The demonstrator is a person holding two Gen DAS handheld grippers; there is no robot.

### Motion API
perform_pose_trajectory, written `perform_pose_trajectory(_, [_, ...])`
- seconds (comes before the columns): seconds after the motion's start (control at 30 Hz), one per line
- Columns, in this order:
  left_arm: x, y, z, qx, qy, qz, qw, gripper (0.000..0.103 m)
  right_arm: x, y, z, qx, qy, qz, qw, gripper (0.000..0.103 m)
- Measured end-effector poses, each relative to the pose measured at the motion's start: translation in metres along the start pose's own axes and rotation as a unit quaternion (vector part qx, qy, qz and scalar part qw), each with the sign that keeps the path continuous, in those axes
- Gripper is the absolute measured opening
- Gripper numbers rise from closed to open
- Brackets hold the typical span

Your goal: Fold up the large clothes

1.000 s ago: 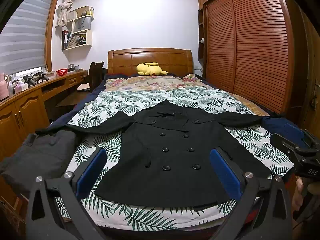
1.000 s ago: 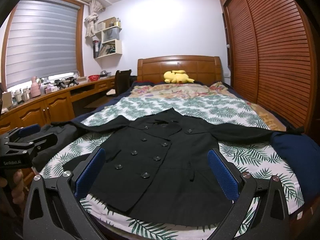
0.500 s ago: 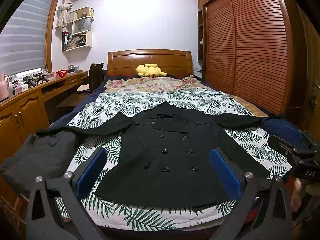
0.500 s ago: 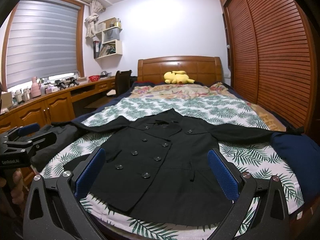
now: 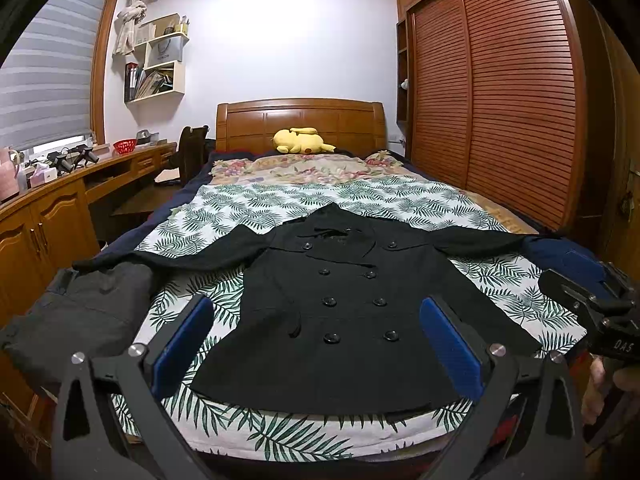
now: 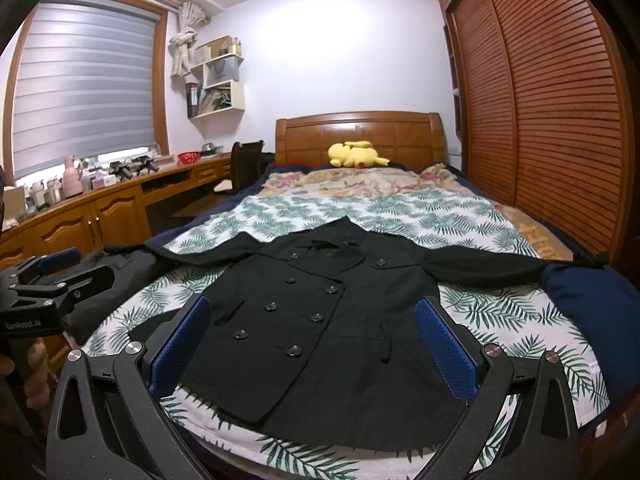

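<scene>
A black double-breasted coat (image 5: pixel 344 312) lies flat, front up, on the bed, sleeves spread out to both sides, hem toward me. It also shows in the right wrist view (image 6: pixel 320 320). My left gripper (image 5: pixel 316 340) is open and empty, held above the foot of the bed before the coat's hem. My right gripper (image 6: pixel 308 344) is open and empty at about the same height. The right gripper also shows at the right edge of the left wrist view (image 5: pixel 592 300). The left gripper shows at the left edge of the right wrist view (image 6: pixel 52 280).
The bed has a leaf-print cover (image 5: pixel 320 200). A dark grey folded garment (image 5: pixel 80 312) lies at its left edge, a navy one (image 6: pixel 592 304) at its right. A yellow plush (image 5: pixel 300 140) sits at the headboard. A wooden desk (image 5: pixel 48 208) runs left, a wardrobe (image 5: pixel 520 100) right.
Both grippers have stayed open and nearly still. The left wrist view has shifted very slightly; the coat has not moved.
</scene>
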State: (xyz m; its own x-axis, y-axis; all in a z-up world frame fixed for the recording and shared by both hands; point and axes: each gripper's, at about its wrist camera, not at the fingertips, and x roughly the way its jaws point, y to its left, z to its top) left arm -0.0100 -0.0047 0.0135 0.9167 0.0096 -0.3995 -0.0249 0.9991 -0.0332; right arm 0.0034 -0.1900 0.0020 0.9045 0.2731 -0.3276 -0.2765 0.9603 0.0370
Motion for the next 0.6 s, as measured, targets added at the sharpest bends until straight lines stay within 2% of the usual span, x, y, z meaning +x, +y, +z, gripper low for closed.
perform_pose_trajectory(0.6, [-0.0001, 0.0012, -0.0011, 0.000, 0.000, 0.000, 1.0000, 0.103, 0.0004, -0.0024, 0.0014, 0.001, 0.000, 0.001, 1.000, 0.103])
